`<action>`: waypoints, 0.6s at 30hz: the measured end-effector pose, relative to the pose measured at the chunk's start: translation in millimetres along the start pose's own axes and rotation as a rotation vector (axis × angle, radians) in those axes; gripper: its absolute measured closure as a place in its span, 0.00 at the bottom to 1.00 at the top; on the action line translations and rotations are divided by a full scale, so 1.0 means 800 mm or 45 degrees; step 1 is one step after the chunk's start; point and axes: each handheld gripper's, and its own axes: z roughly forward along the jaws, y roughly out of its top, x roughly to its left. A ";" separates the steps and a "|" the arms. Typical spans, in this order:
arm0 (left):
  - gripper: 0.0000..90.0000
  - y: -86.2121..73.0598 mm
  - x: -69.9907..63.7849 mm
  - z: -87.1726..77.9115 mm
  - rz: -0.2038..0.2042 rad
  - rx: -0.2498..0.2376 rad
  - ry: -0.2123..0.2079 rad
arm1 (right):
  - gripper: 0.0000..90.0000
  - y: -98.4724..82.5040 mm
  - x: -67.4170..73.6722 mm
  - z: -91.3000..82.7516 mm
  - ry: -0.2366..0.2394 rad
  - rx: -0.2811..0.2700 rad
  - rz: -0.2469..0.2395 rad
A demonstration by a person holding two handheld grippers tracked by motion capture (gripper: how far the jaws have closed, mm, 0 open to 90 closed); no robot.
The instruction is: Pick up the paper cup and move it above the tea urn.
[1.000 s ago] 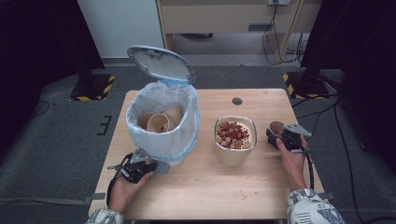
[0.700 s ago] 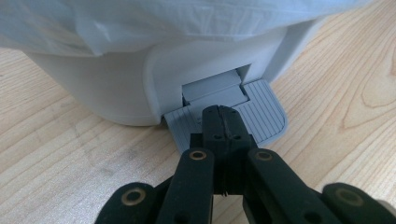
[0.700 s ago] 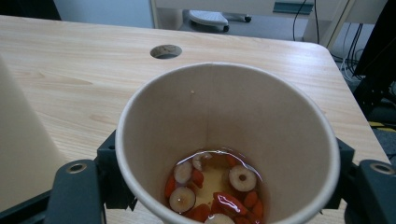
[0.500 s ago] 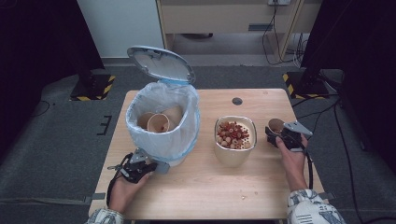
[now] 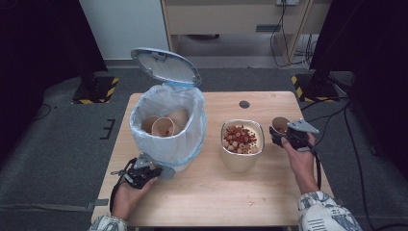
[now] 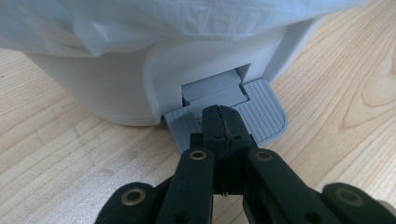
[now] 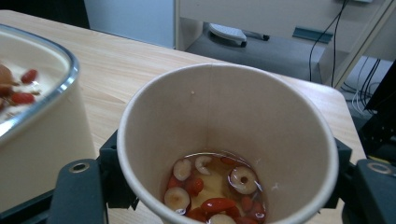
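Fingers of our right gripper clamp the paper cup from both sides, their pads pressed against its wall just under the rim, and they have just been closing a little further on it, while the fingers of our left gripper are shut together on nothing, their joined tips resting on the grey pedal of the white bin, whose lid stands open. We judge the step in hand to be carrying the cup to that bin, so we want a squeeze firm enough to hold yet gentle enough not to buckle the thin wall, and we want the cup kept upright, because liquid sits in its bottom. Between the right fingers and the bin stands the square bowl, heaped with red and pale pieces, so we should pass above it with room to spare. Our left fingers ought to keep their weight on the pedal until the cup is over the liner. As for the cup itself, it is plain tan paper, round, and open-topped; between the right fingers we see at its bottom a shallow yellowish pool with red berries and pale sliced rounds. Two similar cups already lie inside the bin.
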 end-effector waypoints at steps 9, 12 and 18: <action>1.00 0.000 0.000 0.000 -0.003 0.000 0.000 | 0.32 0.022 -0.006 -0.003 0.023 0.011 -0.067; 1.00 0.000 0.000 0.000 -0.003 0.001 0.000 | 0.32 0.030 -0.010 -0.002 0.024 0.016 -0.085; 1.00 0.000 0.000 0.000 -0.003 0.001 0.000 | 0.32 0.042 -0.018 -0.002 0.026 0.007 -0.096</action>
